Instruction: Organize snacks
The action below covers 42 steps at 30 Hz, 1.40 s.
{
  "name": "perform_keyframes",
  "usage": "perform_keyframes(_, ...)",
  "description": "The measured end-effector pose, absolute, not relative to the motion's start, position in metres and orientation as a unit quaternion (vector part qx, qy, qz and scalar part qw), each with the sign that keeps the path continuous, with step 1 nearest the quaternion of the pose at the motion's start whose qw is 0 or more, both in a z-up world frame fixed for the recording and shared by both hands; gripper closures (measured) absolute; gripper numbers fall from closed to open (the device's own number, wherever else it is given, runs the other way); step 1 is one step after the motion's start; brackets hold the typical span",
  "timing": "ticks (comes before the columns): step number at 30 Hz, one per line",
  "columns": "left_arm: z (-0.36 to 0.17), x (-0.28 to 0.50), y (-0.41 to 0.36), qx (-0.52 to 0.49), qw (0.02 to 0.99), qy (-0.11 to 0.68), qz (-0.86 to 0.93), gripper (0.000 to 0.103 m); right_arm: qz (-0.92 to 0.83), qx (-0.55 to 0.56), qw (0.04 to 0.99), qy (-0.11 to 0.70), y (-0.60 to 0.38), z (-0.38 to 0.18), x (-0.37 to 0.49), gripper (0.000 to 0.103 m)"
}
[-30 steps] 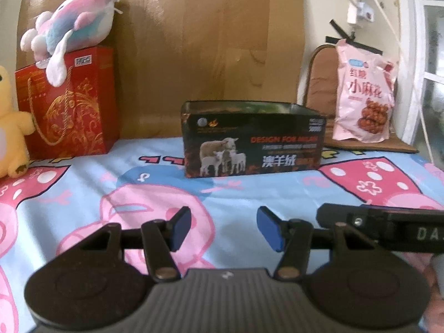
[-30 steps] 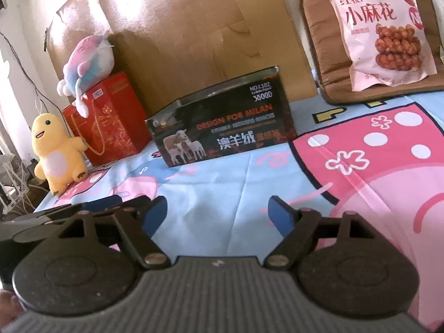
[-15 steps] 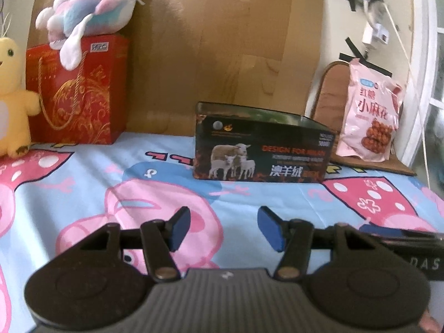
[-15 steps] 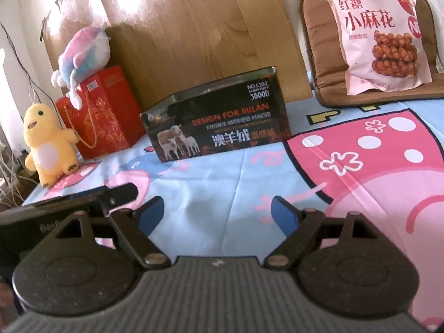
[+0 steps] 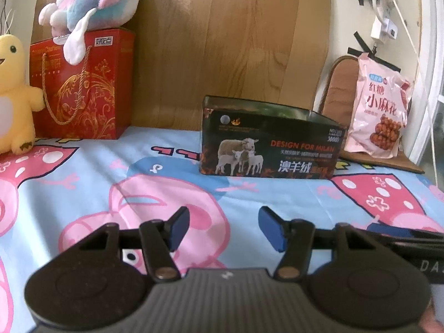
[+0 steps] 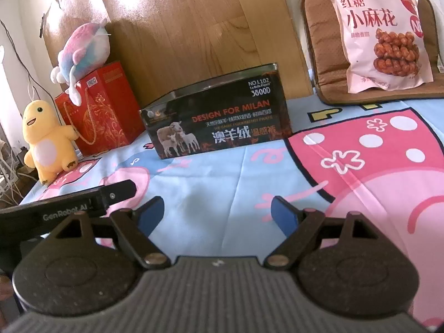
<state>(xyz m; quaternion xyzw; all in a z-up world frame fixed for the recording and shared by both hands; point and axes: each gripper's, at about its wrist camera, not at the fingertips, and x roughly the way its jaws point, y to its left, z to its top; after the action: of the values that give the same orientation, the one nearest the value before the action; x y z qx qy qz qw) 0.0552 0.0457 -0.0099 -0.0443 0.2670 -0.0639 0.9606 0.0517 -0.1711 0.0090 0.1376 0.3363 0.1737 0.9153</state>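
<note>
Both wrist views low over bed, angled down past own tool; shared ahead: dark box (image 5: pixel 269 144), snack bag (image 6: pixel 380 30).

Pink snack bag (image 6: pixel 374 30), black sheep-printed tin (image 6: pixel 216 116), red-gold gift bag (image 5: pixel 83 88) — blue-pink cartoon sheet (image 5: pixel 111 172)

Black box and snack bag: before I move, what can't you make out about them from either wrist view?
- Black box inside: both views, hidden by its front wall; contents unknown.
- Snack bag top: right wrist view, cut off by the upper edge.
- Snack bag base: left wrist view, unclear whether it stands on the brown cushion or only leans on it.
- Box small print: left wrist view, blurred.
</note>
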Motion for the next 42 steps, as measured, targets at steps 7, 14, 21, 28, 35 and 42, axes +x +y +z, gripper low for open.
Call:
perform_keyframes(7, -0.011, 0.059, 0.044, -0.037, 0.958, 0.282, -0.037, 0.047, 0.174, 0.137, 0.915, 0.338, -0.171, 0.008, 0.052, 0.017)
perform_keyframes(14, -0.012, 0.061, 0.043, -0.029, 0.957, 0.287, -0.017, 0.039, 0.164, 0.138, 0.916, 0.338, -0.171, 0.008, 0.052, 0.017)
perform_keyframes(21, -0.012, 0.063, 0.039, -0.016, 0.956, 0.292, -0.017, 0.039, 0.166, 0.139, 0.916, 0.338, -0.171, 0.008, 0.051, 0.017)
perform_keyframes(28, -0.013, 0.064, 0.037, -0.012, 0.955, 0.297, -0.018, 0.035, 0.166, 0.140, 0.916, 0.337, -0.172, 0.008, 0.051, 0.017)
perform_keyframes(35, -0.013, 0.062, 0.035, -0.007, 0.956, 0.293, -0.027, 0.028, 0.167, 0.153, 0.917, 0.329, -0.176, 0.008, 0.049, 0.017)
perform_keyframes(42, -0.012, 0.061, 0.033, -0.001, 0.956, 0.291, -0.034, 0.028, 0.174, 0.159, 0.918, 0.319, -0.179, 0.009, 0.046, 0.017)
